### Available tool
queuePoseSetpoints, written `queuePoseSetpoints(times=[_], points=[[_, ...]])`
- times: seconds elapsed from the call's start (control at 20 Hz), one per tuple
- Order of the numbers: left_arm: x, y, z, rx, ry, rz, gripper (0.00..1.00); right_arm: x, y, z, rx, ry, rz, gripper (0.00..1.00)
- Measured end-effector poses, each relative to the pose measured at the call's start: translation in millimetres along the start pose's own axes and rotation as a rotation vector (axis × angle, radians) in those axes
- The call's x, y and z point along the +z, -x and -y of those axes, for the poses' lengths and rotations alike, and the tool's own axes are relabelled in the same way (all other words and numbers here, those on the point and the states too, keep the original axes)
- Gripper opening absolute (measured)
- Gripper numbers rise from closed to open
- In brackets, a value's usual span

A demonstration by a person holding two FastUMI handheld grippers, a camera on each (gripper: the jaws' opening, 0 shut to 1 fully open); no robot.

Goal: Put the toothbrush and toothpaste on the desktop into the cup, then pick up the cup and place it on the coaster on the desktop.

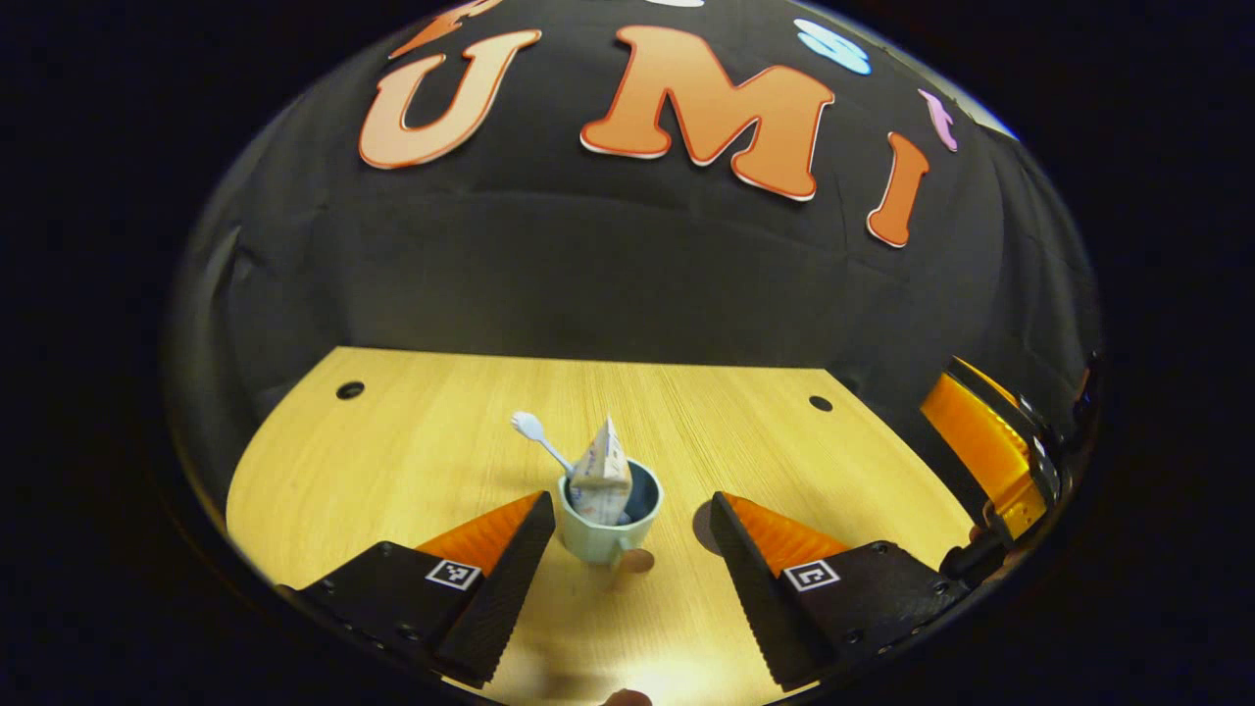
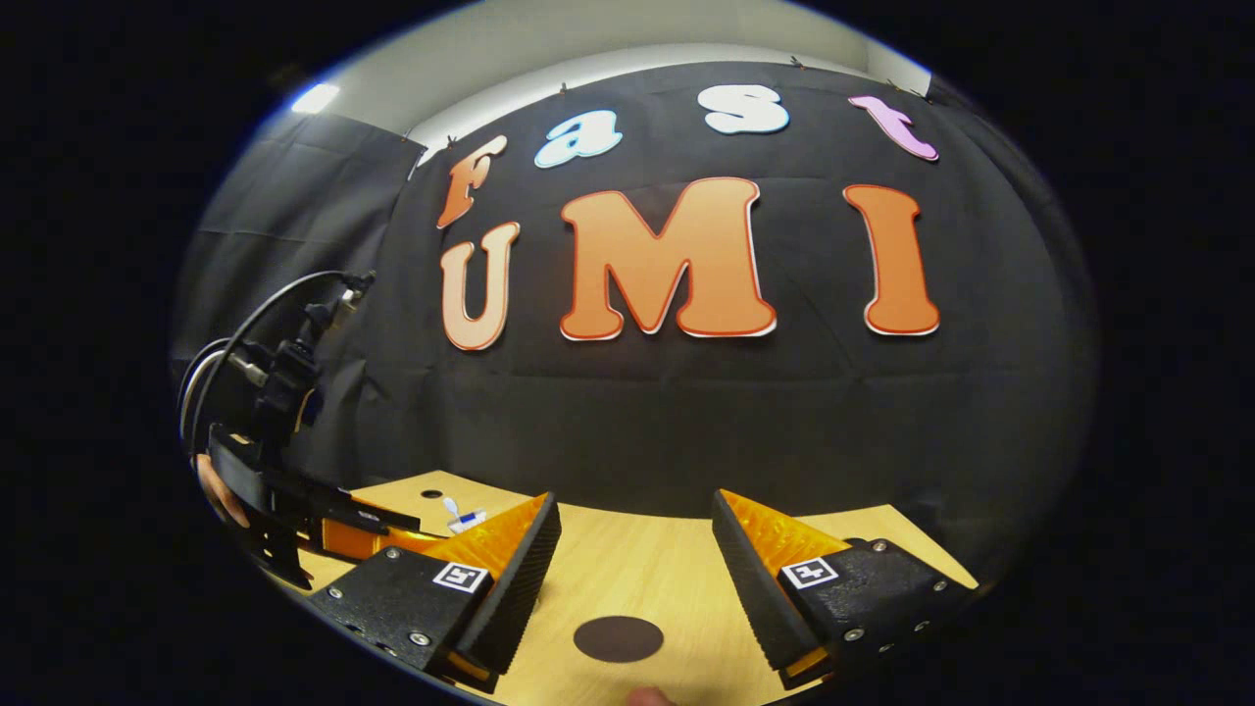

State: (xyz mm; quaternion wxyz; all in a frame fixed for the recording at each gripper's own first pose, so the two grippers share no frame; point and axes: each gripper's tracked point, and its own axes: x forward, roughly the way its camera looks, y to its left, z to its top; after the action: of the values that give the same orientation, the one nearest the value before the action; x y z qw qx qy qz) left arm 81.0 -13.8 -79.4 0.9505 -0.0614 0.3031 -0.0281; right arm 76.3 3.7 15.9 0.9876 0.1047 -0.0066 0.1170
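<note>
A pale green cup (image 1: 600, 534) stands on the wooden desktop (image 1: 412, 461), holding a crumpled toothpaste tube (image 1: 601, 469) and a white toothbrush (image 1: 537, 433) that leans to the left. My left gripper (image 1: 632, 505) is open around the cup; its left finger (image 1: 510, 564) is close to the cup's side and its right finger is well apart. In the right gripper view, the dark round coaster (image 2: 618, 638) lies on the desktop between the fingers of my open right gripper (image 2: 635, 534). The tops of the tube and brush (image 2: 461, 518) peek out past its left finger.
The other gripper (image 1: 990, 451) hangs at the right edge of the left gripper view. In the right gripper view, the left gripper (image 2: 294, 510) and a hand sit far left with cables above. Two cable holes (image 1: 350, 389) (image 1: 820, 403) mark the desktop's back; the black cloth wall rises behind.
</note>
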Motion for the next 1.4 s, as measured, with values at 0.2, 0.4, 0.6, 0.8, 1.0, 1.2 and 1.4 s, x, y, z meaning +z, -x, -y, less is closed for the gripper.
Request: queuePoseSetpoints(times=[0.2,0.4,0.6,0.8,1.0,1.2,1.4], points=[[-25.2,-20.2,-0.1,0.017,0.06,-0.205,0.96,10.2,40.9,12.3,-0.013,0.033,0.015,0.94],[-45.4,-31.8,-0.7,0.063,0.075,-0.353,0.96,4.1,69.0,25.1,-0.021,0.041,-0.007,0.94],[-61.0,-39.3,-8.4,0.132,0.08,-0.458,0.95,-1.5,89.0,32.8,-0.016,0.013,-0.016,0.94],[-66.6,-39.6,-5.7,0.192,0.058,-0.513,0.8,-12.9,99.5,41.5,-0.01,-0.03,-0.039,0.94],[-76.7,-38.5,14.1,0.222,0.108,-0.563,0.58,-19.5,104.7,46.8,0.002,-0.085,-0.041,0.95],[-59.5,-46.0,33.3,0.241,0.129,-0.54,0.28,-24.8,108.1,50.3,-0.001,-0.087,-0.044,0.94],[-46.7,-35.2,41.7,0.209,0.12,-0.507,0.25,-27.1,108.7,51.6,-0.007,-0.081,-0.051,0.94]])
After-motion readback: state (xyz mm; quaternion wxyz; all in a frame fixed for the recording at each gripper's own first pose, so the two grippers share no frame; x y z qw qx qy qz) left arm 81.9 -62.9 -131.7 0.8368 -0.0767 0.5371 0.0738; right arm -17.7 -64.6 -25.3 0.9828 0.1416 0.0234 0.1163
